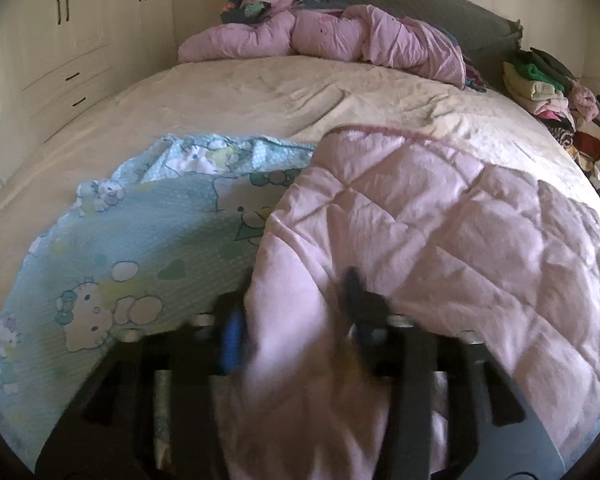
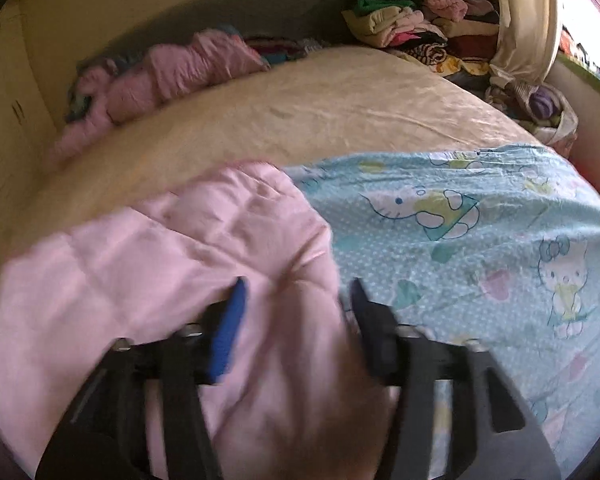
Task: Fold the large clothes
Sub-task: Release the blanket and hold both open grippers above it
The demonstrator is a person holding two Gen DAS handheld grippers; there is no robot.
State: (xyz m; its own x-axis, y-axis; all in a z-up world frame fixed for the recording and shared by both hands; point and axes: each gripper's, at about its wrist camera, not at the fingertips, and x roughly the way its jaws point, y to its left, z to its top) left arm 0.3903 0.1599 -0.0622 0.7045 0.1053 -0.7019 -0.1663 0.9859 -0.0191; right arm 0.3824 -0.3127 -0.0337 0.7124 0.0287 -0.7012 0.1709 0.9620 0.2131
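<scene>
Left claw: jaws apart, pink quilt bunched between them, contact blurred, possibly loose. Quilt overlaps blue sheet on bed. Crumpled pink duvet at headboard; clothes pile beside.

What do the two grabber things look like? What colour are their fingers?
Both look the same. The left gripper and the right gripper each have a black frame with slot-shaped holes and small silver bolts. Each has two fingers: one with a bright blue pad, the other dark navy. No cables, sleeves or hands show.
</scene>
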